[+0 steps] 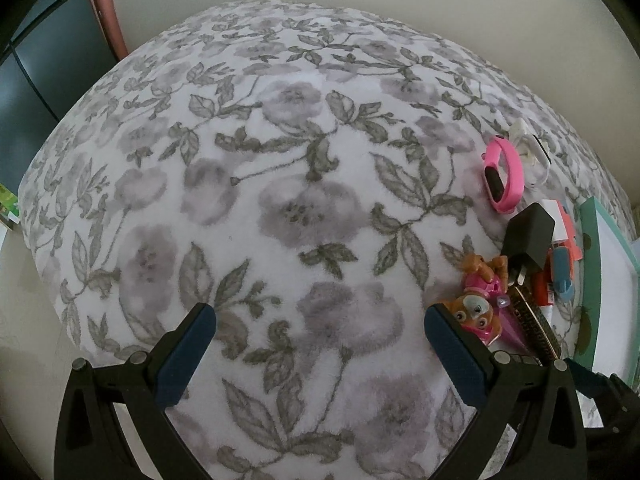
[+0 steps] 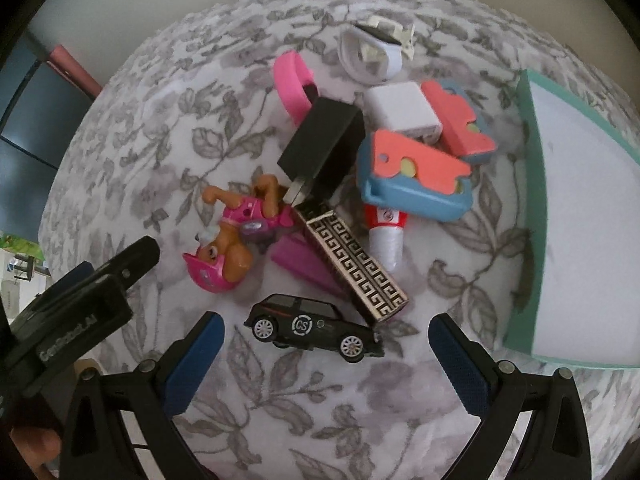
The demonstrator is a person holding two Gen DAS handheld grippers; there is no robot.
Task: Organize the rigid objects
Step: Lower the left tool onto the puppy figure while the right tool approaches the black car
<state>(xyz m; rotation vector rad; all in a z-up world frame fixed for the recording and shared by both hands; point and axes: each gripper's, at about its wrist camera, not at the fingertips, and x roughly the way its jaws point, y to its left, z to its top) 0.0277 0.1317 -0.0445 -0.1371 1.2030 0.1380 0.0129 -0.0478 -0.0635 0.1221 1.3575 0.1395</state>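
A pile of small objects lies on a floral blanket [image 2: 160,128]. A black toy car [image 2: 314,328] sits nearest my right gripper [image 2: 326,336], which is open and empty with the car between its fingers' line. Behind it lie a patterned black-and-gold box [image 2: 356,272], a pink puppy figure [image 2: 232,236], a black charger [image 2: 324,144], a pink wristband [image 2: 292,88], a white watch [image 2: 370,56] and coral-and-blue cases [image 2: 416,184]. My left gripper [image 1: 320,328] is open and empty over bare blanket, left of the puppy figure [image 1: 478,296] and the charger [image 1: 528,236].
A teal-rimmed white tray [image 2: 536,184] lies on the blanket at the right; it also shows in the left wrist view [image 1: 592,264]. A red-and-white tube [image 2: 386,236] lies by the blue case. The left gripper's body [image 2: 80,312] shows at the left. Dark furniture [image 1: 36,92] stands beyond the blanket.
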